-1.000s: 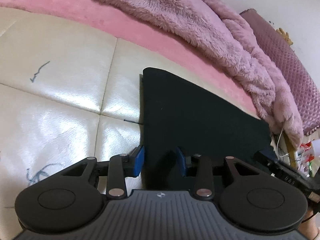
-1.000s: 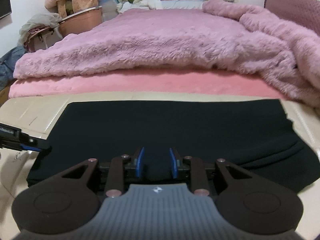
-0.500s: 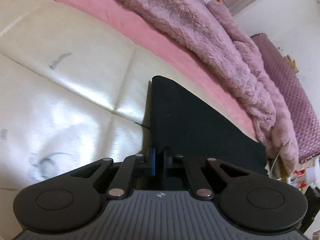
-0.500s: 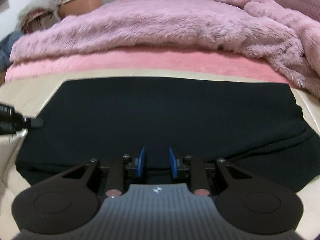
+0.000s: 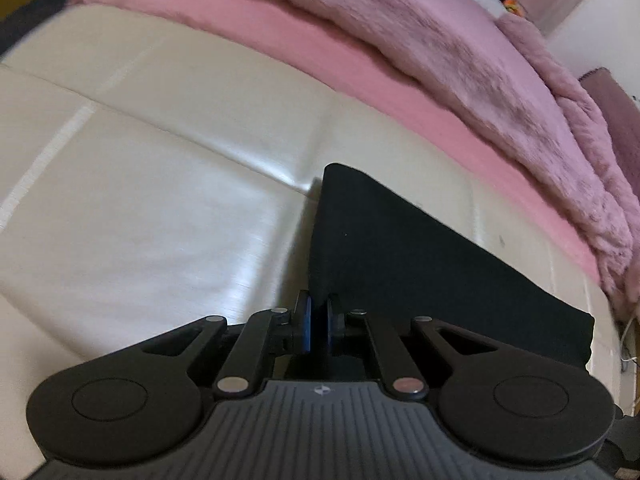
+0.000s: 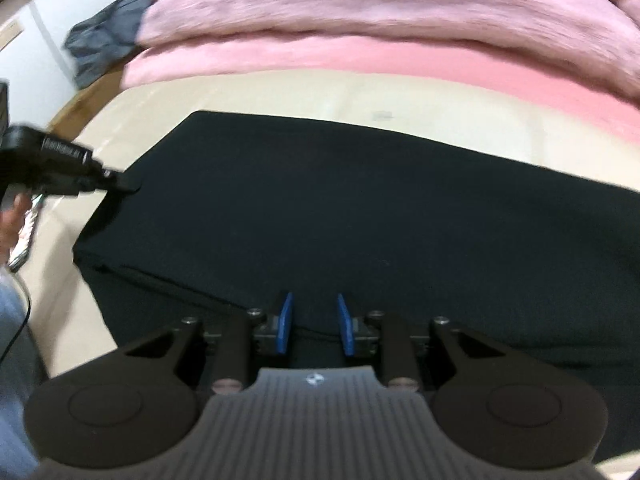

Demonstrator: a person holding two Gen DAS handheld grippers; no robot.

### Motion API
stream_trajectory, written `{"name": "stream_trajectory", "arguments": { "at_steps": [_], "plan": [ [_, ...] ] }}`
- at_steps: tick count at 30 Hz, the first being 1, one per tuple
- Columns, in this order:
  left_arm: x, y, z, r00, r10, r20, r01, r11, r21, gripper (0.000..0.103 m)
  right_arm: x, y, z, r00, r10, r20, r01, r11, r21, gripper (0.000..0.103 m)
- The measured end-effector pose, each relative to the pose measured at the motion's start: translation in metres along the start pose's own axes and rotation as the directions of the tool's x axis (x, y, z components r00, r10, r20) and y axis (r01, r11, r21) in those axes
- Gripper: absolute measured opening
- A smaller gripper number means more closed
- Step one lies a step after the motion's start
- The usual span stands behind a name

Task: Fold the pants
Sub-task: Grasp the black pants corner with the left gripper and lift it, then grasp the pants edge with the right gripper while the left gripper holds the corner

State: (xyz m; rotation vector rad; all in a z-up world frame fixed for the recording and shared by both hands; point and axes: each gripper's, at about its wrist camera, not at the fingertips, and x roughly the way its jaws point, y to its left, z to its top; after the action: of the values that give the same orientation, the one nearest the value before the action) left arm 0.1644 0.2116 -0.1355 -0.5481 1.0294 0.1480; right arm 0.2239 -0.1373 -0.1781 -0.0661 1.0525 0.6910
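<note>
The black pants (image 6: pixel 380 216) lie folded flat on a cream padded surface (image 5: pixel 160 200). My left gripper (image 5: pixel 318 322) is shut on the near left edge of the pants (image 5: pixel 400 248), which rise from its blue pads. It also shows in the right wrist view (image 6: pixel 120 186), pinching the pants' left corner. My right gripper (image 6: pixel 314 326) stands with its blue pads apart over the pants' near edge, black cloth lying between them; I cannot tell whether they press it.
A pink sheet (image 5: pixel 320 44) and a fluffy mauve blanket (image 5: pixel 460 40) lie beyond the cream surface. Grey clothing (image 6: pixel 104 52) sits at the far left. The person's hand (image 6: pixel 12 216) and a cable show at the left edge.
My left gripper closed from open onto the pants' left edge and lifted it. Both views tilted and moved; the right gripper's pads stayed the same distance apart.
</note>
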Motion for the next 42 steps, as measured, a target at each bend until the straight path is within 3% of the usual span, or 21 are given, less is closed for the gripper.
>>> {"name": "stream_trajectory", "arguments": {
  "at_steps": [3,7,16,23,32,34,42],
  "plan": [
    [-0.022,0.005,0.008,1.0,0.002,0.03,-0.003,1.0,0.028,0.007,0.006,0.026,0.006,0.999,0.033,0.004,-0.033,0.999,-0.035,0.019],
    [-0.051,-0.011,0.017,0.995,-0.073,0.07,0.07,0.996,0.046,0.006,-0.012,0.033,0.006,0.998,0.037,0.058,-0.035,0.999,-0.039,0.019],
    [-0.093,-0.101,0.027,0.973,-0.207,0.102,0.193,0.972,0.132,0.006,-0.08,-0.046,-0.022,0.98,-0.173,0.101,0.167,0.984,0.066,0.021],
    [-0.105,-0.178,0.021,0.963,-0.259,0.078,0.241,0.953,0.185,0.006,-0.109,-0.097,-0.042,0.97,-0.215,0.111,0.203,0.972,0.116,0.02],
    [-0.065,-0.273,-0.005,0.951,-0.308,-0.025,0.306,0.926,0.22,0.006,-0.107,-0.12,-0.056,0.972,-0.203,0.12,0.176,0.963,0.205,0.013],
    [-0.049,-0.292,-0.012,0.949,-0.308,-0.061,0.314,0.922,0.225,0.006,-0.102,-0.124,-0.059,0.975,-0.19,0.119,0.161,0.962,0.219,0.008],
    [0.028,-0.338,-0.045,0.941,-0.263,-0.213,0.309,0.926,0.219,0.006,-0.104,-0.138,-0.071,0.976,-0.155,0.153,0.11,0.957,0.267,0.008]
  ]
}}
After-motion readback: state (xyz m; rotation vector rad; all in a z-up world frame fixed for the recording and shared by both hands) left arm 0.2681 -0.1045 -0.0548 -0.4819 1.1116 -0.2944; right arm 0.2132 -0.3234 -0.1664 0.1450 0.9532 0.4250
